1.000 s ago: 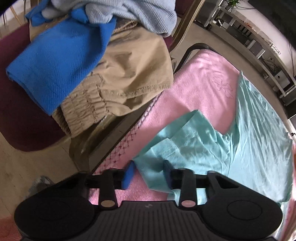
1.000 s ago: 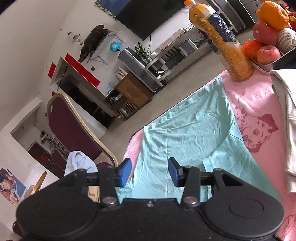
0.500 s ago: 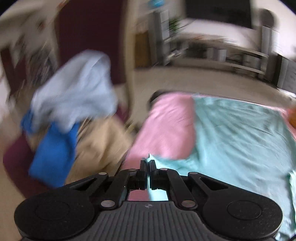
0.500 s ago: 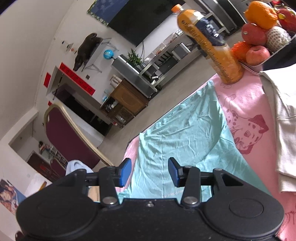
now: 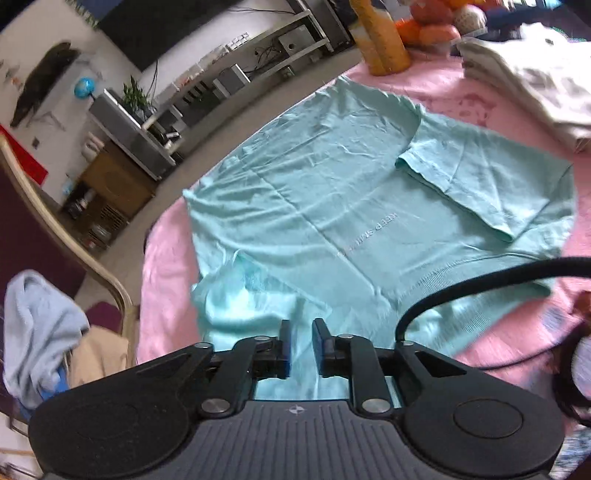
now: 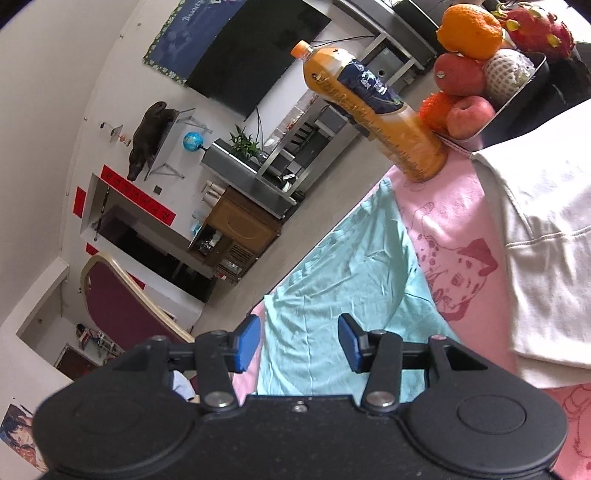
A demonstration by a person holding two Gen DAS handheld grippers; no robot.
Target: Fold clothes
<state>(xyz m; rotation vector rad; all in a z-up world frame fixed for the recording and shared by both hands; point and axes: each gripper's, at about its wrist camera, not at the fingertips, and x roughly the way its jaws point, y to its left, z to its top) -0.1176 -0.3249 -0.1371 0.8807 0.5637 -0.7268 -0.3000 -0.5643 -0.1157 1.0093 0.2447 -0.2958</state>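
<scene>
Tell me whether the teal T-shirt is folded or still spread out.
Partly folded: the teal T-shirt lies flat on the pink blanket, both sleeves turned inward over the body.

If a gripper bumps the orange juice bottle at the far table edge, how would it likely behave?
The juice bottle is tall, narrow and looks nearly full, so it probably tips rather than slides. It stands on the soft pink blanket, likely unsteady footing. Once down, its round body could roll.

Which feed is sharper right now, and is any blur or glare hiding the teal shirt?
Right wrist view: sharp, even daylight, strong fisheye bending of the room; the shirt reads clearly. Left wrist view: softer, with motion smear towards the edges, worst around the fruit and white garment; the shirt's folded sleeves remain readable, no glare.
</scene>
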